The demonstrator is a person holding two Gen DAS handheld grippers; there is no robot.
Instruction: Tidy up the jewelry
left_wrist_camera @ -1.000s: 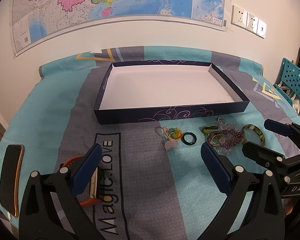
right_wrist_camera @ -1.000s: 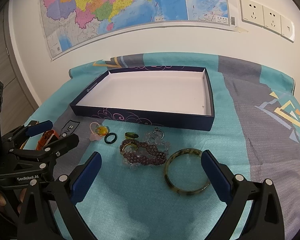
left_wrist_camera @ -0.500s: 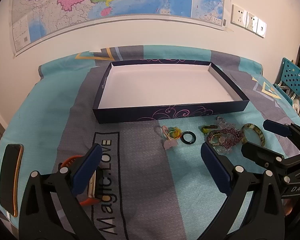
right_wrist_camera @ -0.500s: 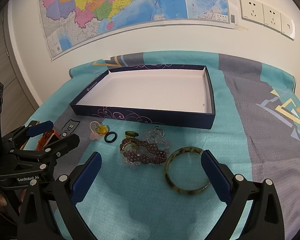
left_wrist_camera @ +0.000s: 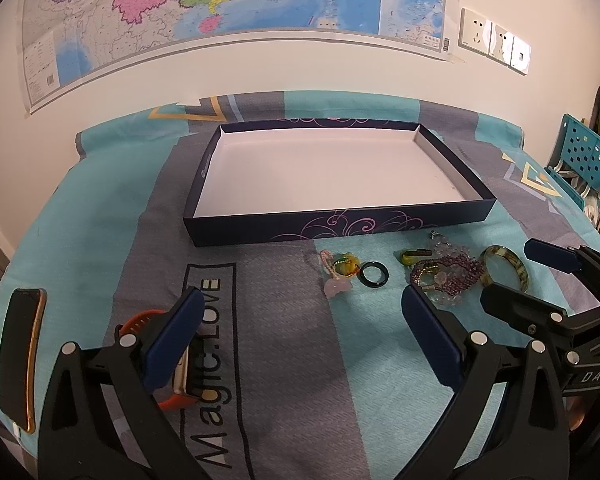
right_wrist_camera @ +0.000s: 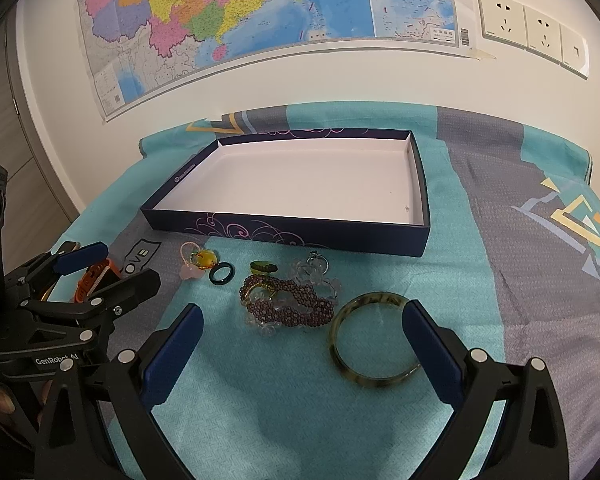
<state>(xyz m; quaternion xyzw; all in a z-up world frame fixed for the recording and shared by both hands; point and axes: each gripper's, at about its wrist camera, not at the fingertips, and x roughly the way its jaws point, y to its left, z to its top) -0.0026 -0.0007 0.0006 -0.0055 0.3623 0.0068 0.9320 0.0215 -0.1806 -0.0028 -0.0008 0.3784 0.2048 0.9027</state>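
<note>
Here, both hand-held tools hover over the near part of the cloth-covered table (right_wrist_camera: 540,240), and across the last second the views shift only slightly, the jewelry drifting a little up-frame; nothing has been lifted. The left gripper (left_wrist_camera: 300,336) stands wide and empty above the grey band of the cloth, with the orange-strapped watch (left_wrist_camera: 148,320) partly behind its left finger and a phone (left_wrist_camera: 20,344) at the left edge. The right gripper (right_wrist_camera: 300,344) is likewise spread wide and empty, its right finger just beside the mottled bangle (right_wrist_camera: 374,340). The purple bead bracelet (right_wrist_camera: 288,308), dark ring (right_wrist_camera: 222,274), green piece (right_wrist_camera: 263,267) and pink-and-yellow charm (right_wrist_camera: 198,262) lie in a row just before the near wall of the box (right_wrist_camera: 284,232), whose white floor is bare. Judged from this, sorting has not begun; the bangle seems the likeliest first pick.
</note>
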